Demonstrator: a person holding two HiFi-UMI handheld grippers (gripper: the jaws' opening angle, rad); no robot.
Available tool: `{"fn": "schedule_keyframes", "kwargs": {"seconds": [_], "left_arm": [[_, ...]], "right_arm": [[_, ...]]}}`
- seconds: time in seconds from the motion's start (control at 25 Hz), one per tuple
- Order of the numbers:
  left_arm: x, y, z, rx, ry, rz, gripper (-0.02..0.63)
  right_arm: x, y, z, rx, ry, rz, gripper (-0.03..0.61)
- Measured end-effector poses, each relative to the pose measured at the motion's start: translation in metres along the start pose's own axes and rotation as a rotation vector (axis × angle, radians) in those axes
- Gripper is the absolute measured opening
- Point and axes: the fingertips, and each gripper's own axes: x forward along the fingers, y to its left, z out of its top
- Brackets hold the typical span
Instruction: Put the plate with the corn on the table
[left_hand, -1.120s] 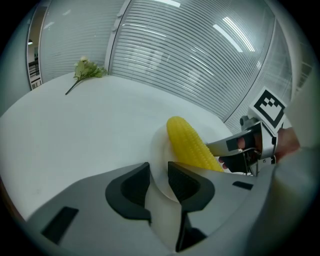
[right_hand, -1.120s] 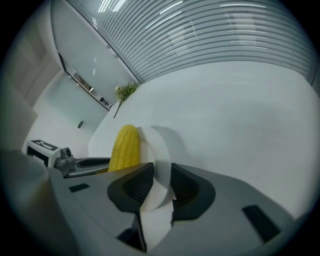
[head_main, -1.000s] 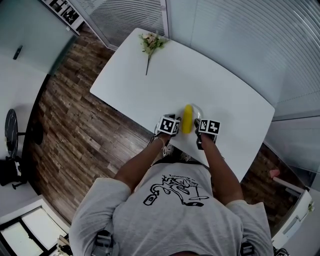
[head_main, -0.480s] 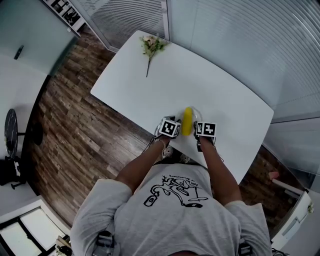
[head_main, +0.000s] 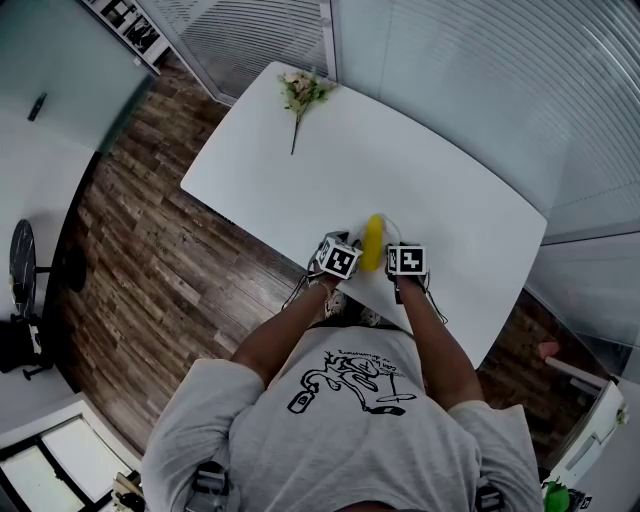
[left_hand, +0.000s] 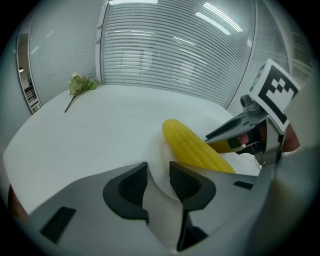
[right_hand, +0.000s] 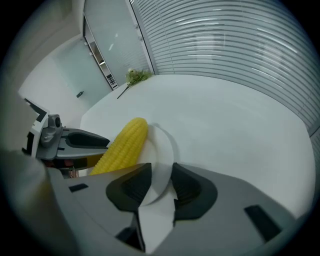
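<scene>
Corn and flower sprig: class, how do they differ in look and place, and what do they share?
The corn is a thick yellow cob; the flower sprig is thin-stemmed with pale blooms. The corn lies on a plate; the flower sprig on the bare table. The corn is near the person; the flower sprig at the far corner. Both lie on their sides.

Plate and corn on the table

We see the small round white plate (right_hand: 161, 142) lying flat on the white table (head_main: 400, 150), close to its near edge, and one yellow corn cob (head_main: 372, 242) lies on it, pointing away from us.
</scene>
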Motion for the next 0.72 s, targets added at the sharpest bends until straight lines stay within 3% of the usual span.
{"fn": "schedule_keyframes", "kwargs": {"seconds": [0.44, 0.72], "left_arm": [[-0.007, 0.007, -0.001, -0.043, -0.048, 0.018, 0.13], [-0.033, 0.007, 0.018, -0.052, -0.16, 0.017, 0.13]], "right_arm": [[-0.005, -0.002, -0.001, 0.052, -0.091, 0.072, 0.13], [-0.038, -0.005, 0.02, -0.029, -0.227, 0.076, 0.101]]}}
